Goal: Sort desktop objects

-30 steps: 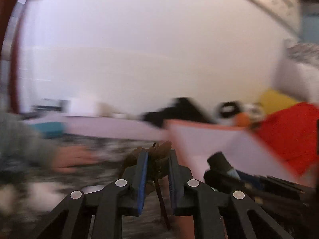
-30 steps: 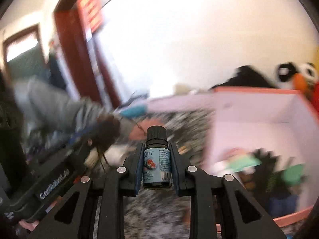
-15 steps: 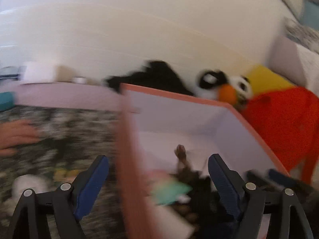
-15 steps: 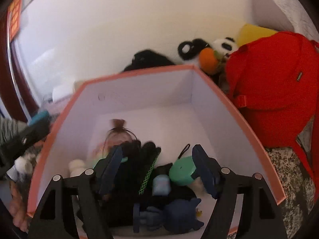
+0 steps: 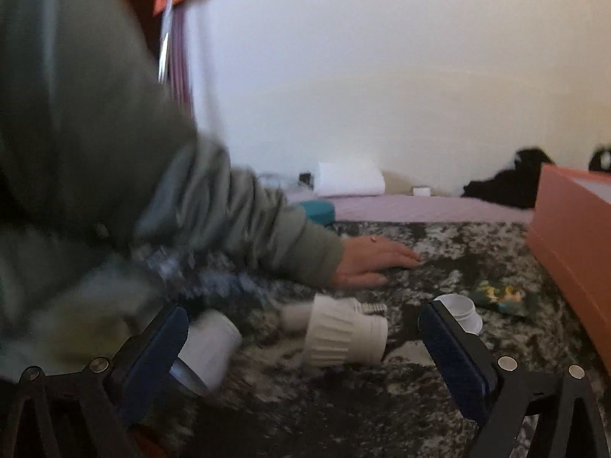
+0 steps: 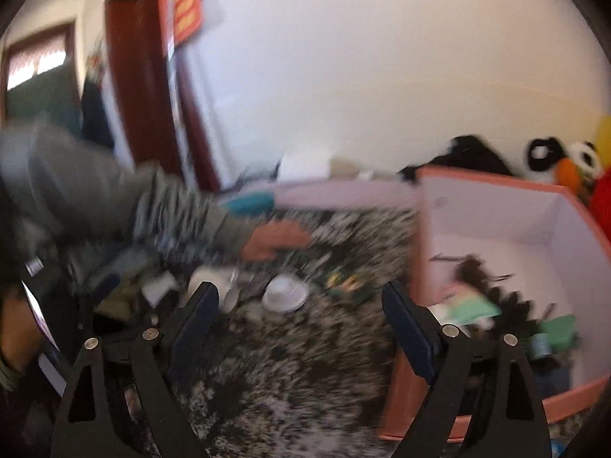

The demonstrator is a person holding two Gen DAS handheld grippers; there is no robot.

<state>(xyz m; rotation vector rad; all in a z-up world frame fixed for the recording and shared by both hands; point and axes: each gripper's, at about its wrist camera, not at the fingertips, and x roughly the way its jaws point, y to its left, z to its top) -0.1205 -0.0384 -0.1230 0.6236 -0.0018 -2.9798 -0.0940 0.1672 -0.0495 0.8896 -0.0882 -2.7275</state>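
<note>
Left hand-held gripper, jaws just spread and empty, hangs over white ribbed plastic bulb socket lying on black-and-white speckled stone surface; right hand-held gripper, likewise just released, empty, beside pink-walled orange cardboard box.

Both jaws have just been opening and hold nothing: the left gripper gapes widest, the right gripper nearly as wide, both tilted downward, pads bare.

No legible text; red poster by door carries yellow marks, too blurred to read.
</note>
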